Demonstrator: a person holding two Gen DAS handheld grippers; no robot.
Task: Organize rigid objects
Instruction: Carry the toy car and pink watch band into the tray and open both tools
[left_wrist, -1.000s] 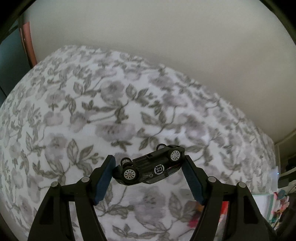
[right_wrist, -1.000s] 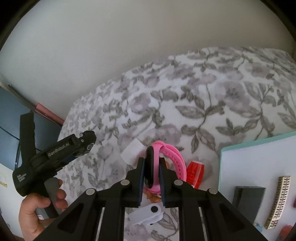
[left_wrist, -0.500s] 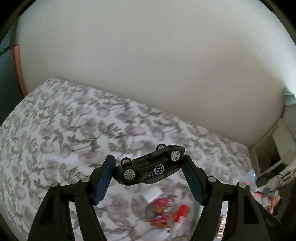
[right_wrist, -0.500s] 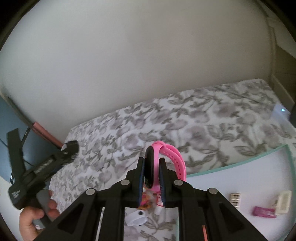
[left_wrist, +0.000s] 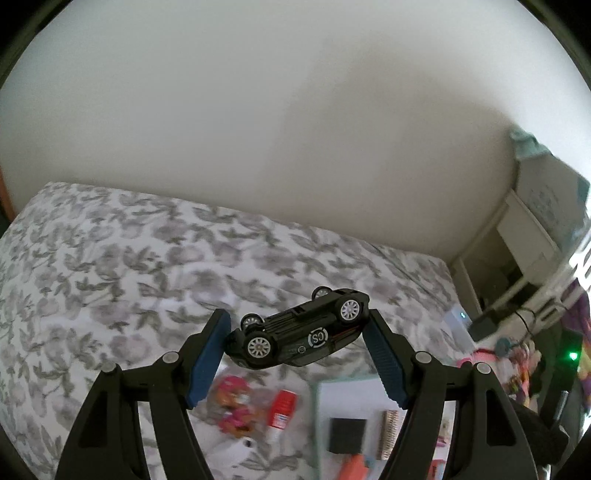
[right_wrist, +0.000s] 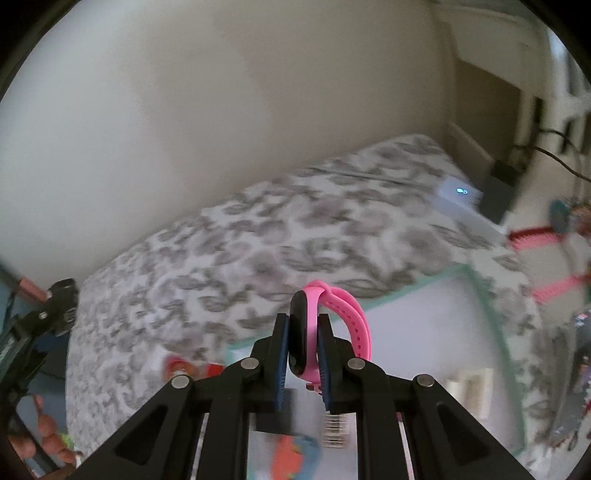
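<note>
left gripper (left_wrist: 297, 332): jaws wide, clamping upside-down black toy car (left_wrist: 299, 334)
right gripper (right_wrist: 303, 350): jaws tight on pink wristband (right_wrist: 321, 328)

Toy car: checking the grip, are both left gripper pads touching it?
Touching. Left wrist view shows the toy car upside down, clamped end to end between both pads of the left gripper.

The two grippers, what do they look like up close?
Both match: the left gripper and right gripper have black angular arms with triangular cut-outs and round silver pins at the joints. The jaws carry ribbed blue pads. No cables or sleeves show on them.
</note>
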